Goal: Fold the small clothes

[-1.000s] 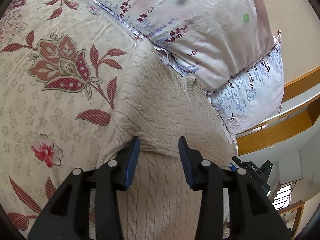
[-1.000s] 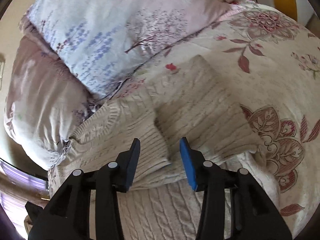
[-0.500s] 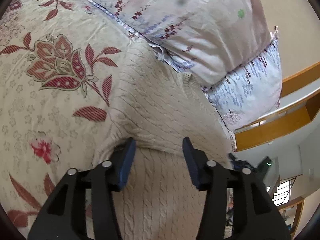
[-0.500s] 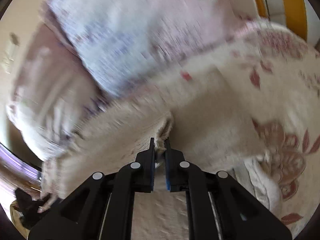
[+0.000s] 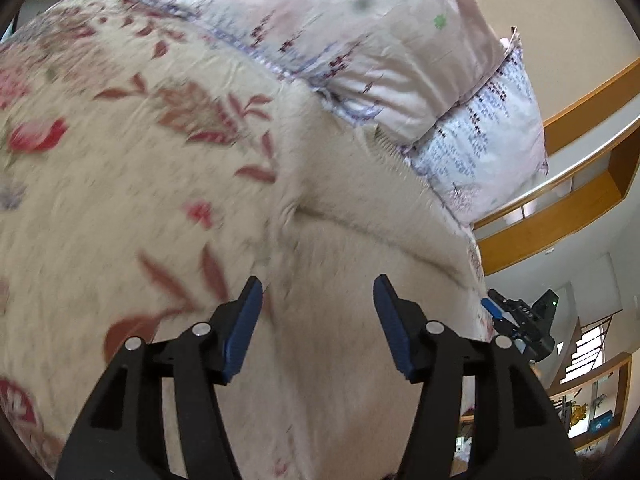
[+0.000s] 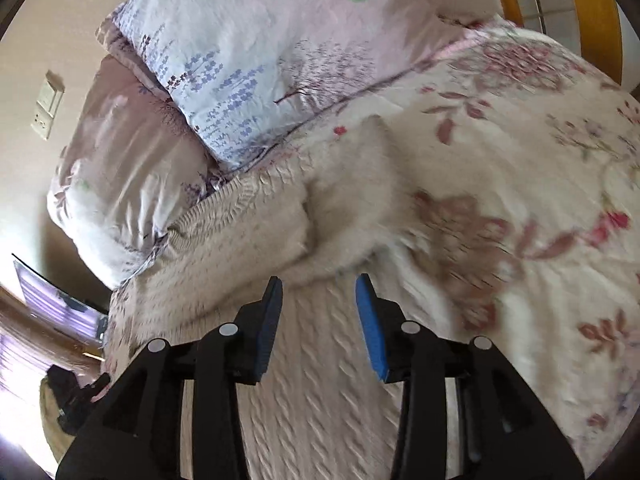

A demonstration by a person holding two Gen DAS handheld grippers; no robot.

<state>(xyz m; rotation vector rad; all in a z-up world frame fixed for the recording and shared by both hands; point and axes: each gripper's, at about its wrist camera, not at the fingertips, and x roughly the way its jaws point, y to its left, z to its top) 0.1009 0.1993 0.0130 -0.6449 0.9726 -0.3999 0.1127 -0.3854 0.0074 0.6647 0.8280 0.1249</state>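
Light: bright, soft daylight in both my views; strongest glare at the lower left of the right view, blown white.
Shadows: faint, only in the folds of the sweater (image 6: 248,224).
Blur: motion smear over the bedspread (image 5: 100,184) and most of the knit in my left view; the right view smears toward its right half.
Sharp: my left claw (image 5: 318,320) and right claw (image 6: 318,316).
Distortion: fisheye bending, dark vignette at corners.

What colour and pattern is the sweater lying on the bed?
The sweater is plain cream with a cable-knit texture, clearest in the right wrist view.
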